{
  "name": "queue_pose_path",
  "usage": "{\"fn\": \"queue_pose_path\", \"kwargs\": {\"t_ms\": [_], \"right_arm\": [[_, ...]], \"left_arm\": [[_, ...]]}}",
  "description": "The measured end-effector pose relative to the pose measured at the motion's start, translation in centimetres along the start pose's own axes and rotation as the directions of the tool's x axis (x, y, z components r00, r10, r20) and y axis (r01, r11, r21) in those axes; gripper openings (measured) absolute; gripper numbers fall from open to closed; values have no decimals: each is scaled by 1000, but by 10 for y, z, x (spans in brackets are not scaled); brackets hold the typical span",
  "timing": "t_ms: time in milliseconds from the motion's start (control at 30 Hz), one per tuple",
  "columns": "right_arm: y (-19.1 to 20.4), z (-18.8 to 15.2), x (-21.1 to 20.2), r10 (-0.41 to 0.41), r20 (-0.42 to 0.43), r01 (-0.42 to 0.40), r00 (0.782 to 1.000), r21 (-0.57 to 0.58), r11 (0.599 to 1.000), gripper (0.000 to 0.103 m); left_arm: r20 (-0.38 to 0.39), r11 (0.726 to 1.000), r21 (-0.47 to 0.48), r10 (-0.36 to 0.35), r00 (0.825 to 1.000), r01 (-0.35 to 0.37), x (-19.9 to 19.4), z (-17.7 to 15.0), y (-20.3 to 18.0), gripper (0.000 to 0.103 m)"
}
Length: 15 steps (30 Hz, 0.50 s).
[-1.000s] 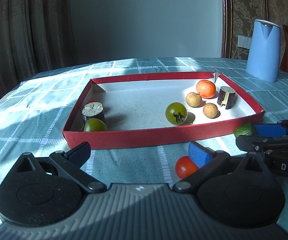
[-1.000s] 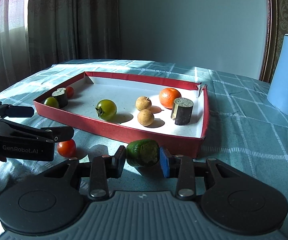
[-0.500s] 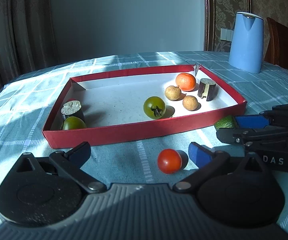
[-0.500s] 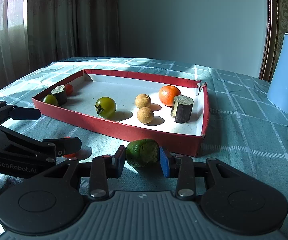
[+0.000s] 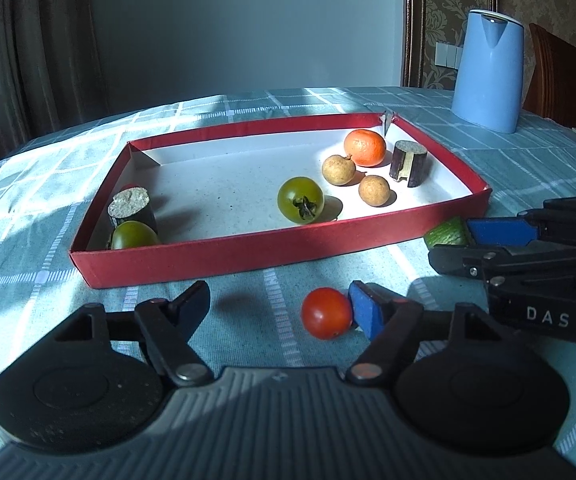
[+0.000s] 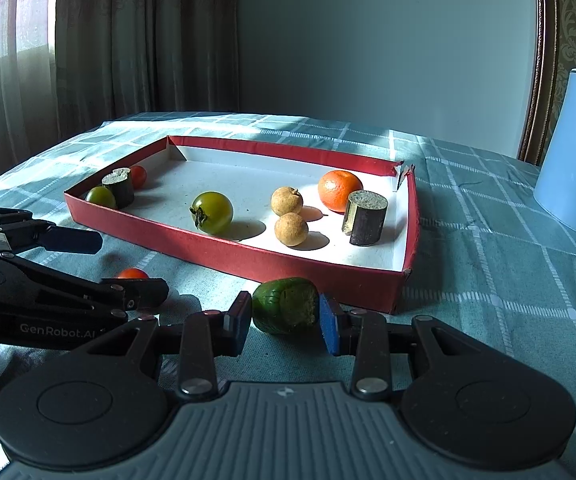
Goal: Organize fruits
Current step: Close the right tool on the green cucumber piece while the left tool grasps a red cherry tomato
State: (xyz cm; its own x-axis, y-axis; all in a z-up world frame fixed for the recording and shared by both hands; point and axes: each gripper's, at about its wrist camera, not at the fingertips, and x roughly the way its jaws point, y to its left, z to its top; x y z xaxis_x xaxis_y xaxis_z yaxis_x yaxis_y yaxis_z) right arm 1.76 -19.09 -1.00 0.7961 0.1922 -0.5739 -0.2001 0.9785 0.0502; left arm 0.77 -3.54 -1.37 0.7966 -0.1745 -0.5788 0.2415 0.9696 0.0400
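The left gripper (image 5: 278,300), jaws just closing but not yet pinching, has the red cherry tomato (image 5: 326,313) against its right pad on the tablecloth beside the red tray's (image 5: 248,250) near wall.

Both cameras sit low and close over the checked tablecloth (image 5: 248,300), looking slightly downward across it. The left wrist view faces the red tray (image 5: 224,256) from its near long side; the right wrist view sees the same tray (image 6: 319,276) obliquely, near one corner.

Sunlit checked tablecloth (image 5: 40,184), grey curtains (image 6: 128,40), pale wall (image 5: 248,20).
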Motion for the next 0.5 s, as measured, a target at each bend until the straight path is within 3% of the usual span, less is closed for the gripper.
{"fn": "queue_pose_path", "kwargs": {"t_ms": [300, 500], "right_arm": [[0, 0, 0, -1, 0, 1, 1000, -3, 1000, 35], [1, -1, 0, -5, 3, 5, 1000, -10, 1000, 35]], "left_arm": [[-5, 997, 45, -62, 998, 62, -2, -1, -9, 41], [-4, 996, 54, -74, 997, 74, -2, -2, -11, 35]]}}
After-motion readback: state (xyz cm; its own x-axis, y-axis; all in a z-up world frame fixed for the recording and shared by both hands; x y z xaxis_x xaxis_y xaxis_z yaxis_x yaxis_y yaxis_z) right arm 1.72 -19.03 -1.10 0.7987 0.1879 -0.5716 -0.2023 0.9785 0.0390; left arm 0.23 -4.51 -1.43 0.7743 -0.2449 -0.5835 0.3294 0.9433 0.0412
